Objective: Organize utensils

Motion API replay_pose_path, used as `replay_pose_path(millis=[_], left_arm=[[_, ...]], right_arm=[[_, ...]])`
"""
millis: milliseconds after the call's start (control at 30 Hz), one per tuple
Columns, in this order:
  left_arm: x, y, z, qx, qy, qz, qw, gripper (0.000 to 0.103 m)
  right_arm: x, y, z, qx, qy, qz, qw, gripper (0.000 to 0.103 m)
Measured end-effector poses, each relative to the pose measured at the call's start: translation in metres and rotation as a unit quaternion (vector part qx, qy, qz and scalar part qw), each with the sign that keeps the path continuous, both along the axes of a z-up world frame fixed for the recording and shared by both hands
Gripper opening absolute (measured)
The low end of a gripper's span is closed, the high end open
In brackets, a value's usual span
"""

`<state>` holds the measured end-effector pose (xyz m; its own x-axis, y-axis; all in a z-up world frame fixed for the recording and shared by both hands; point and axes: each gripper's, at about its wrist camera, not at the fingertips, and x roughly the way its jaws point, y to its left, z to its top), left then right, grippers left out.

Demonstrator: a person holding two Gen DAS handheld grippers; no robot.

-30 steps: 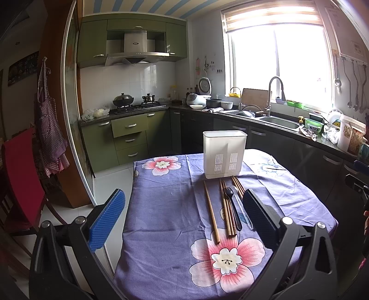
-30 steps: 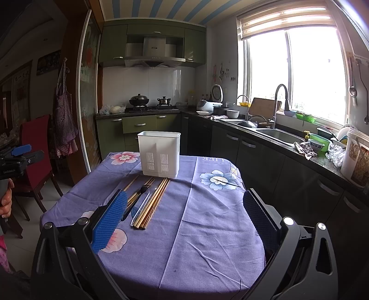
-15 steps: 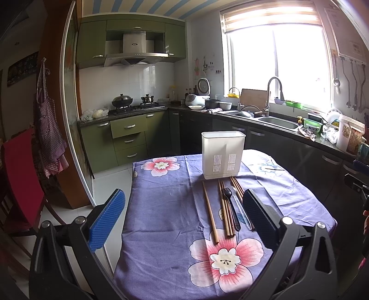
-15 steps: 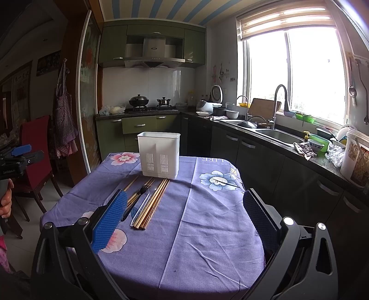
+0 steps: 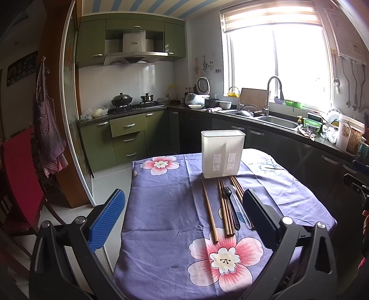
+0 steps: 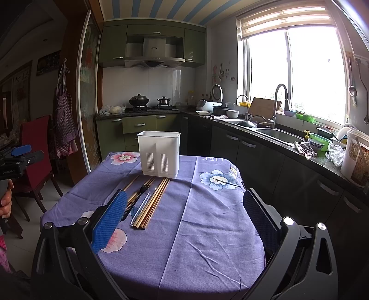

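Both grippers, left [image 5: 184,211] and right [image 6: 184,211], hover level with fingers spread wide over the purple floral cloth [image 5: 166,219]; wooden chopsticks [image 5: 209,211] lie before a slotted white plastic holder [image 5: 221,153].

Lit by daylight from the window [image 5: 276,67], blown out to plain white with glare spilling onto the blind [image 6: 286,20] and wall. Brightest along the sink [image 5: 276,121] side, dimmer toward the doorway at left, with black vignetting in the corners and strong fisheye bending of the door frame [image 5: 66,110] and cabinets [image 6: 152,43]. Sharp across the tablecloth [image 6: 207,219] and holder [image 5: 222,153], soft shadow under the holder, grippers' near parts dark and slightly soft.
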<state>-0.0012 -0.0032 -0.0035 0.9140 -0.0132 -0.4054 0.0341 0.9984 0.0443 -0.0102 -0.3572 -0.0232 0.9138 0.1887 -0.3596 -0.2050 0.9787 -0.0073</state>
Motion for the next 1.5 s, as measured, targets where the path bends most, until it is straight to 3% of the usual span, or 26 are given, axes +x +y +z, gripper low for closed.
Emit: replay_pose_path(millis=[1167,1500], left_arm=[[0.001,0.001,-0.003,-0.002,0.002,-0.001,1.0000,0.097],[0.006,-0.001,-0.009,-0.003,0.012,-0.005,0.9999,0.097]], right_arm=[[-0.002,0.001,0.001,0.000,0.001,-0.001,1.000,0.099],[0.008,0.001,-0.014,-0.001,0.010,0.000,1.000,0.099]])
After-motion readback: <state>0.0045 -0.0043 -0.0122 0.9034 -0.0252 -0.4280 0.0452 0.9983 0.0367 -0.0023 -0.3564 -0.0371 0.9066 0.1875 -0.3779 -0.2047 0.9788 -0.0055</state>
